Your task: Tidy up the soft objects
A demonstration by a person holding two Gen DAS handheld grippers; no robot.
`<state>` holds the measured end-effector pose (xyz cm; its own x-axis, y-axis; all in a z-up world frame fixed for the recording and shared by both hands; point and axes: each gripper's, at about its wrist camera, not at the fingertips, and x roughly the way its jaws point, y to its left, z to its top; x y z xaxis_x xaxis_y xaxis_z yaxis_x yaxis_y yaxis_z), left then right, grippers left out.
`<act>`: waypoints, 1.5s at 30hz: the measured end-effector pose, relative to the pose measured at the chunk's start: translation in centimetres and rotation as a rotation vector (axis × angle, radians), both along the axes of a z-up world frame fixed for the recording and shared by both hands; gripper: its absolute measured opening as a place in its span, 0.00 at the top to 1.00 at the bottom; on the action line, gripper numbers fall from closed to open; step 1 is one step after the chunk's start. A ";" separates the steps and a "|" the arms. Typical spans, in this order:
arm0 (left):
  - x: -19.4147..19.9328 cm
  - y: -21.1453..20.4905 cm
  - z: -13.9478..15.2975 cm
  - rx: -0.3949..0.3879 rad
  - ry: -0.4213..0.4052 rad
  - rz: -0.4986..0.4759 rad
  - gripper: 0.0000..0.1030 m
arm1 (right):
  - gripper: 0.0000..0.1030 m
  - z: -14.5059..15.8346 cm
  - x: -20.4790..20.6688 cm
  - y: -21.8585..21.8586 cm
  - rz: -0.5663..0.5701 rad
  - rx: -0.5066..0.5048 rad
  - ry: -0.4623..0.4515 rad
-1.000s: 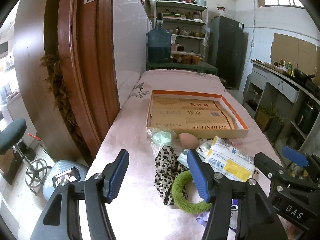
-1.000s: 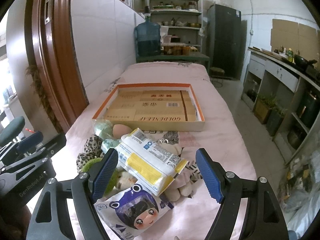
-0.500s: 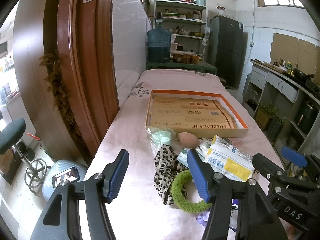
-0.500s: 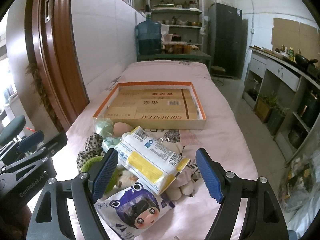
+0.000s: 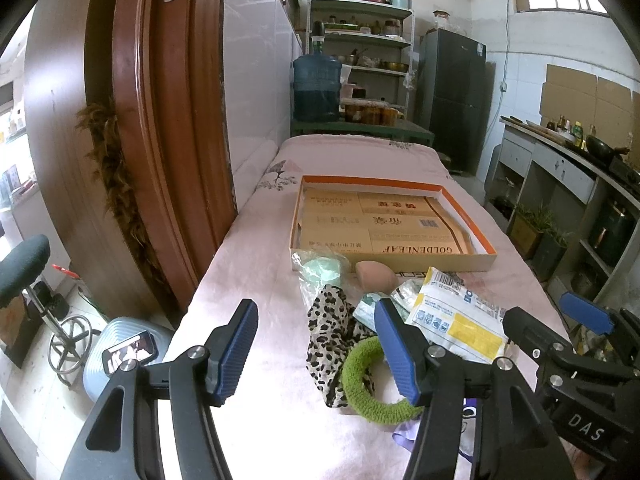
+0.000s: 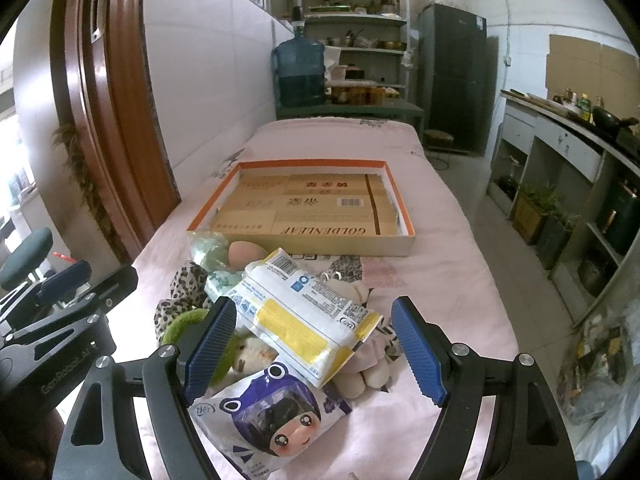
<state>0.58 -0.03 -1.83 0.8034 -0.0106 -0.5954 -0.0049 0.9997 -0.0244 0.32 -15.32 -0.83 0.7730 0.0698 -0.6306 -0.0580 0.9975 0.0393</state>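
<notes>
Pink-covered table (image 6: 460, 280) carries a soft pile: yellow-white pack (image 6: 304, 316) between the wide-open, empty right claw (image 6: 316, 354); green ring (image 5: 370, 380) just inside the wide-open, empty left claw (image 5: 316, 350).

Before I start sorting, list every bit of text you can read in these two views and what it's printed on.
"GOLDENLEAF", upside down: cardboard lining the orange-rimmed box.
"DAS": body of the right hand-held gripper.
"GenRobot.AI": body of the left hand-held gripper.
White-and-yellow packet: barcode and small print, too small to read.
Purple cartoon packet: corner logo unclear.
Chinese print in the box: blurred.
</notes>
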 end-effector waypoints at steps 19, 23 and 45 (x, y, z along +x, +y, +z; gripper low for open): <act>0.1 0.0 -0.1 -0.002 0.002 -0.001 0.41 | 0.21 -0.1 -0.1 0.2 0.006 -0.002 0.006; 0.1 0.0 -0.1 -0.003 0.003 0.000 0.41 | 0.21 0.0 -0.1 0.2 0.005 -0.003 0.005; 1.6 2.8 -2.1 -0.070 0.055 -0.004 0.41 | 0.21 -1.4 1.6 -0.2 0.110 -0.030 0.070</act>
<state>2.14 2.74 -3.90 0.7691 -0.0573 -0.6366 -0.0040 0.9955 -0.0945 1.91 -15.56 -2.21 0.7155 0.1320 -0.6860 -0.1655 0.9861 0.0171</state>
